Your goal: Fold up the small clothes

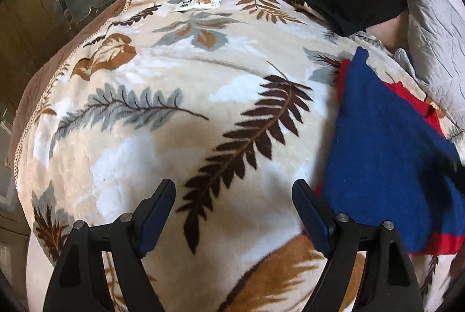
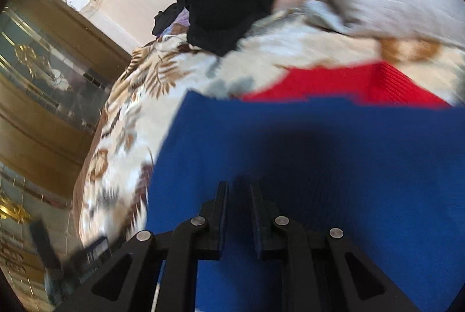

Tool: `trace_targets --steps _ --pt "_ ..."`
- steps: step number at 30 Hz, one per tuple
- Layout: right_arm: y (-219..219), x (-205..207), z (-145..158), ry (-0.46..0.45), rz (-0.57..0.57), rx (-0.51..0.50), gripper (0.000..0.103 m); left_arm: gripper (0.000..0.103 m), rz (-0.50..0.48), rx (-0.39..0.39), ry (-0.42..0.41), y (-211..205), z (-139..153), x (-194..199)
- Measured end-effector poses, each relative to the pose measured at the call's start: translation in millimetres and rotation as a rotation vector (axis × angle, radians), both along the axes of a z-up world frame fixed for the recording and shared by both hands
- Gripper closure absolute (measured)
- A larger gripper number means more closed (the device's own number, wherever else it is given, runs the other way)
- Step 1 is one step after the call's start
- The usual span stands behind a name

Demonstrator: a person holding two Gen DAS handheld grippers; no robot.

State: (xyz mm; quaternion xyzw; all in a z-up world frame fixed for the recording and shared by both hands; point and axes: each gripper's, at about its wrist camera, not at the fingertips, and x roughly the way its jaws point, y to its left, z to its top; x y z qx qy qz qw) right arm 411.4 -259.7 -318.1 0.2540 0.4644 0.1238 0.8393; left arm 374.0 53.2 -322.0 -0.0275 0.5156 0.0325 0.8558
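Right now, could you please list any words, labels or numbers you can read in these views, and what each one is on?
Small white packet or tag lying on the leaf-print blanket: it carries dark and orange print, too small and blurred to read.
No other text is visible in either view.

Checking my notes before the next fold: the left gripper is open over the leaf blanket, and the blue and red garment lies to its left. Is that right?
Not quite. The left gripper is open over the leaf blanket, but the blue and red garment lies to its right, as the left wrist view shows.
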Motion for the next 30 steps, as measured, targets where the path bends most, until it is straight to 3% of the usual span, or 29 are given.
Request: trace_targets --steps 6,8,13,19,21,23,28,30 --pt "-43.6 -80.8 -27.8 0.073 -0.067 -0.037 0.083 0.019 -0.018 -0.193 0.106 -7.5 -15.1 -21.4" --pt "-53.8 -98.8 -29.5 0.054 -0.077 -0.007 0.083 0.019 -0.044 -0.253 0.139 -16.3 -20.2 -30.8" --pt "-57.3 -120.1 -16.2 0.036 -0.077 0.035 0.081 0.019 -0.073 -0.356 0.125 -32.6 -24.1 -33.9" --pt "-65.0 -129.2 -16.1 0.028 -0.104 0.086 0.081 0.020 -0.040 -0.499 0.032 -40.9 -31.3 -15.2" --pt "-65.5 -127.8 -24.2 0.040 -0.099 0.107 0.081 0.028 -0.026 -0.506 -0.004 -43.7 -33.0 -14.1" --pt "-63.7 -127.5 -28.5 0.019 -0.087 0.166 0.081 0.070 -0.018 -0.567 -0.015 -45.6 -36.7 -13.2" --pt "-48.0 -117.6 -32.3 -0.041 -0.060 0.153 0.083 0.068 -0.014 -0.539 -0.052 -53.9 -42.3 -10.8" --pt "-45.4 -107.2 -48.3 0.029 -0.056 0.160 0.088 0.051 -0.020 -0.563 -0.062 -57.0 -42.8 -9.0"
